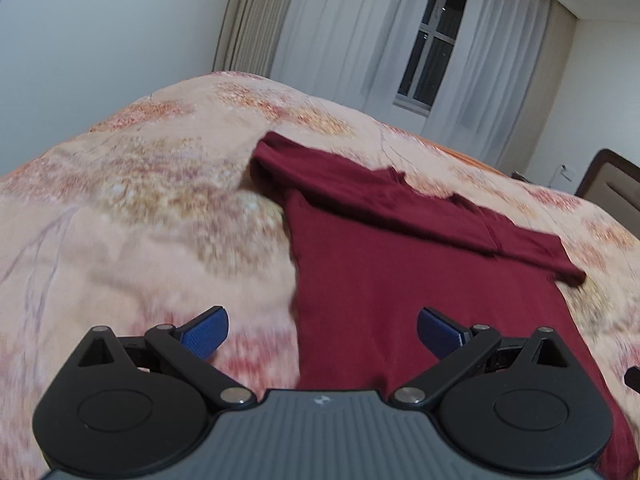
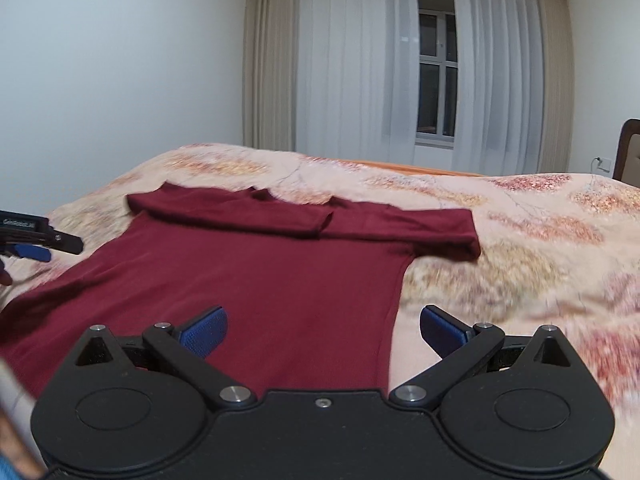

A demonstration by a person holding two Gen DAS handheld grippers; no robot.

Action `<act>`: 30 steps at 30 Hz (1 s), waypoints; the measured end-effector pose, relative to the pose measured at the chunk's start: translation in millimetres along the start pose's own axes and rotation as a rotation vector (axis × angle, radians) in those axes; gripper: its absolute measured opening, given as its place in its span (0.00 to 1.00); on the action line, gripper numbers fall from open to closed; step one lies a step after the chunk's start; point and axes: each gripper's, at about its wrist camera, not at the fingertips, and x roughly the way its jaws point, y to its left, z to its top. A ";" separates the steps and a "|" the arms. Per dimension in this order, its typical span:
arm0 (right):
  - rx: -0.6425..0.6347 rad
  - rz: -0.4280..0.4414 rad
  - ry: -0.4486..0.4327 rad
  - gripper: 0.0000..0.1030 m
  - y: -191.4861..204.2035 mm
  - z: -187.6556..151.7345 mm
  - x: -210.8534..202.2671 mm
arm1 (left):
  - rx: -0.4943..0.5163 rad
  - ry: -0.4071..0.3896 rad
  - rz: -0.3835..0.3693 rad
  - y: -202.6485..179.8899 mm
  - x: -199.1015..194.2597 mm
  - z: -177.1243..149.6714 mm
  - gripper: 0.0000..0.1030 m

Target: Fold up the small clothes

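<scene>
Mid-fold, by the look of it: maroon shirt [image 2: 256,276] spread flat on the floral bedspread [image 2: 520,248], both sleeves [image 2: 312,216] already turned in across the chest at 12 o'clock, body and hem not yet doubled. Next move, probably: take the near hem with both tools and carry it up toward the collar, which calls for a pinch on the fabric alone, none of the bedspread beneath, and both corners lifted evenly so the folded sleeves lie undisturbed.

Left gripper [image 1: 322,332] held low over the shirt's left edge, blue pads spread wide, nothing between them; one pad over bedspread at 9 o'clock, the other over maroon cloth at 3 o'clock. Right gripper [image 2: 324,330] likewise low, spread wide and empty, straddling the shirt's right edge, cloth under the 9 o'clock pad, bedspread under the 3 o'clock pad. Both pointed along the shirt toward the curtained window [image 2: 436,76]. Contact with fabric: not shown in either view. Some motion blur in the near cloth.
</scene>
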 end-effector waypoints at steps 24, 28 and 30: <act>-0.171 -0.071 0.020 0.99 70.6 -88.4 -55.9 | 0.295 0.052 0.027 -46.0 -55.3 -87.0 1.00; -0.226 -0.137 -0.009 0.99 73.7 -92.4 -56.7 | 0.292 0.061 0.027 -45.0 -56.1 -86.4 1.00; -0.227 -0.141 -0.011 0.99 73.7 -94.9 -57.3 | 0.294 0.062 0.027 -44.7 -56.0 -86.2 1.00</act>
